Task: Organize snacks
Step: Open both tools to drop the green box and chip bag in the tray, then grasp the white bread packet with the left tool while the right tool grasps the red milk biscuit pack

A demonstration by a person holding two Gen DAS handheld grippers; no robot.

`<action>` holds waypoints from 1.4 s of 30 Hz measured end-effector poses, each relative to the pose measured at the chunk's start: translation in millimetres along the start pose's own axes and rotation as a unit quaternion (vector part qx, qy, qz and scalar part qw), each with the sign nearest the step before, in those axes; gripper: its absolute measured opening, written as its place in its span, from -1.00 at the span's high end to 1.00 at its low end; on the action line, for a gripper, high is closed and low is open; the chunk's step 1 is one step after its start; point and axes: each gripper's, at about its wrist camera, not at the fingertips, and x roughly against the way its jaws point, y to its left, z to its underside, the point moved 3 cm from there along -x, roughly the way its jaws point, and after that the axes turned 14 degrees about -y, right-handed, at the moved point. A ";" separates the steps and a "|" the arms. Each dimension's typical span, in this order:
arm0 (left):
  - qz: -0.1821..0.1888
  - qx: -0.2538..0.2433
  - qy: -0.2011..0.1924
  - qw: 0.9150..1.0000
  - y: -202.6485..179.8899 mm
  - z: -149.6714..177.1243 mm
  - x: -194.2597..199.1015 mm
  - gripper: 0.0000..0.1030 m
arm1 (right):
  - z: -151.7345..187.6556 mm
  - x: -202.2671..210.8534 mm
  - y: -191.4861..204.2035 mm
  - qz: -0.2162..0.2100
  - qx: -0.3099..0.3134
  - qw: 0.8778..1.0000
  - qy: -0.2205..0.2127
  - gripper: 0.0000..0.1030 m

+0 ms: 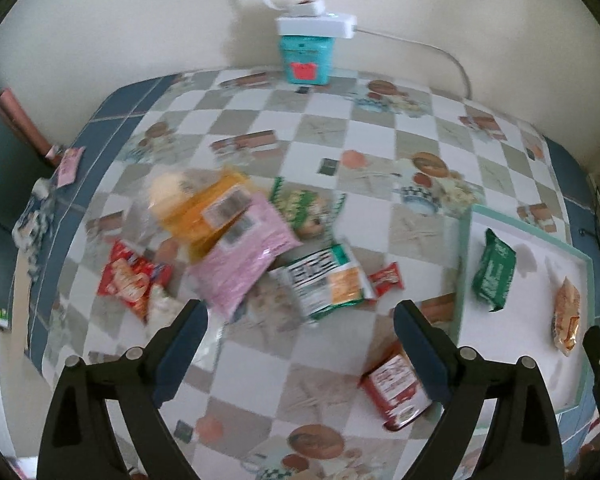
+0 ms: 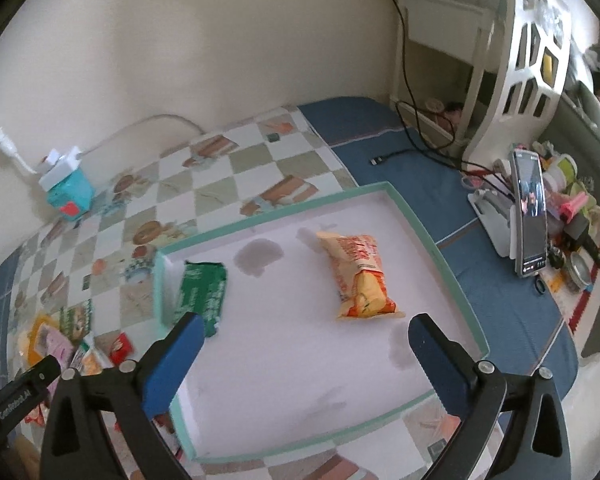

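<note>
Between my left jaws: nothing held; my left gripper [image 1: 300, 340] is spread wide above the checkered tabletop [image 1: 380, 136], its fingers aimed at the snack pile.
Left pose: tilted down over the tabletop, with the pile ahead and the tray [image 1: 466, 264] off to the right.
Right jaws: wide too and holding nothing; my right gripper [image 2: 304, 344] hangs over the near part of the tray [image 2: 452, 280].
Right pose: angled down at the tray floor, fingers pointing toward the far rim.
Orange packet [image 2: 360, 276]: flat on the tray floor just ahead of my right jaws, long axis running from the far rim toward me, slightly slanted.
Green packet [image 2: 202, 294]: lying against the tray's left wall, long axis also far-to-near, close beside my left finger pad [image 2: 172, 364].
Pile: pink bag [image 1: 244, 256] over a yellow bag [image 1: 204, 212], lying diagonally; a white-and-green pack [image 1: 324, 280] beside them, a red packet [image 1: 132, 280] to the left.
Near the left gripper's right finger: a red pack [image 1: 396, 388] slanted on the tabletop beside the tray.
Far edge: a teal box [image 1: 306, 56] against the wall.
</note>
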 end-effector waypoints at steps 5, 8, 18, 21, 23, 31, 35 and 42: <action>-0.016 0.013 -0.005 1.000 26.9 3.4 7.9 -0.84 | 9.8 14.1 26.5 -0.032 0.015 0.999 0.010 -1.00; -0.024 0.019 -0.013 0.999 42.2 3.5 12.8 -0.84 | 17.4 23.1 47.9 -0.054 0.026 0.998 0.013 -1.00; -0.060 0.065 -0.013 0.996 106.9 10.2 14.8 -0.84 | 46.3 45.1 110.8 -0.116 0.067 0.990 0.037 -1.00; -0.064 0.087 -0.011 0.994 125.4 9.3 13.5 -0.84 | 47.1 47.5 119.3 -0.123 0.070 0.989 0.037 -1.00; -0.066 0.101 -0.010 0.993 135.6 8.8 12.0 -0.84 | 47.8 46.9 124.0 -0.127 0.071 0.989 0.039 -1.00; -0.058 0.136 0.016 0.989 157.3 14.7 -3.4 -0.84 | 64.2 24.8 134.8 -0.123 0.086 0.985 0.085 -1.00; -0.052 0.128 0.050 0.989 155.3 24.4 -24.2 -0.84 | 80.9 9.1 136.8 -0.123 0.089 0.981 0.125 -1.00; -0.051 0.128 0.106 0.985 152.8 43.7 -58.3 -0.84 | 98.8 -8.4 141.7 -0.116 0.102 0.976 0.156 -1.00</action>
